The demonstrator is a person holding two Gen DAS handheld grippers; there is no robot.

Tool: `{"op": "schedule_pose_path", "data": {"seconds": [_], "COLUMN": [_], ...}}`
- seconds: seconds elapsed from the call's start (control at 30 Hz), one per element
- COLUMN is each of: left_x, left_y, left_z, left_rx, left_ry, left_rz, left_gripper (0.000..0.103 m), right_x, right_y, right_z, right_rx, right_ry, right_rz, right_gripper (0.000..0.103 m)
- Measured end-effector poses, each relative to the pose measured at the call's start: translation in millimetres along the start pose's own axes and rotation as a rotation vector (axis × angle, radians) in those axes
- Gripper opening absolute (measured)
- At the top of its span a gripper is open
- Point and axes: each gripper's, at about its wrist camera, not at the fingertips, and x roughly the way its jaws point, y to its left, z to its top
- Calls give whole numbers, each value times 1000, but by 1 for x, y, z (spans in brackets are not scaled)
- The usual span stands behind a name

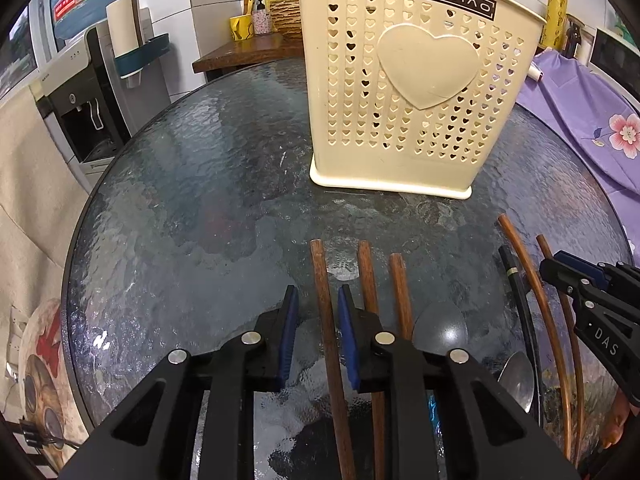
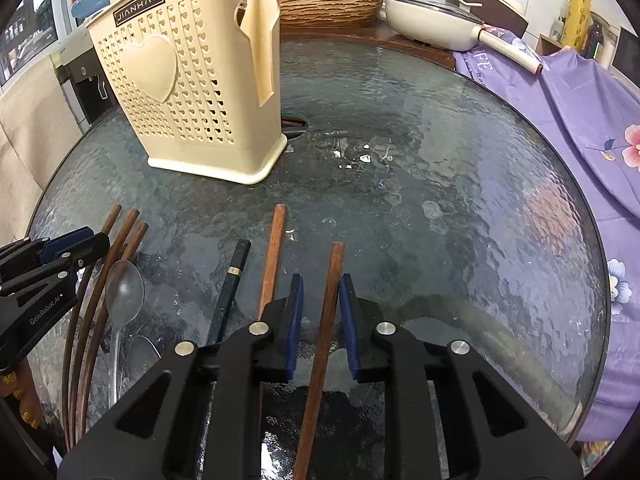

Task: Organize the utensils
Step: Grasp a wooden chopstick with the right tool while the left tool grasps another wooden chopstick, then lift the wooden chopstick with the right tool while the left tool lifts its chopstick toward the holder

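A cream perforated utensil holder [image 1: 404, 92] with a heart stands upright on the round glass table [image 1: 200, 184]; it also shows in the right wrist view [image 2: 188, 92]. Several brown wooden chopsticks, a black chopstick [image 2: 228, 292] and metal spoons [image 2: 124, 292] lie on the glass near me. My left gripper [image 1: 318, 300] is open with one brown chopstick [image 1: 326, 320] between its jaws, untouched. My right gripper [image 2: 320, 286] is open around another brown chopstick [image 2: 326, 312]. Each gripper shows at the edge of the other's view.
A purple floral cloth [image 2: 580, 120] covers the table's right side. A white pan [image 2: 432, 28] and a woven basket [image 2: 328, 4] sit on a wooden counter behind. A water dispenser [image 1: 80, 92] stands to the left.
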Motion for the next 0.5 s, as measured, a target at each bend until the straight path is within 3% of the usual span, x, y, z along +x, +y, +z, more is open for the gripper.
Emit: {"op": "schedule_pose_path", "data": {"seconds": [0.17,0.5], "left_x": [-1,0], "left_y": [0,0], "left_z": [0,-2], "left_rx": [2,-4], "left_ry": [-3,-10], "left_rz": [8,1], "left_gripper": [9,8], "right_x": [0,-2], "right_y": [7,7], "right_z": [-2,-4], "right_rx": [-25,-27], "right_ry": [-3,-10], "right_rz": [1,10], "right_gripper": [8,8]}}
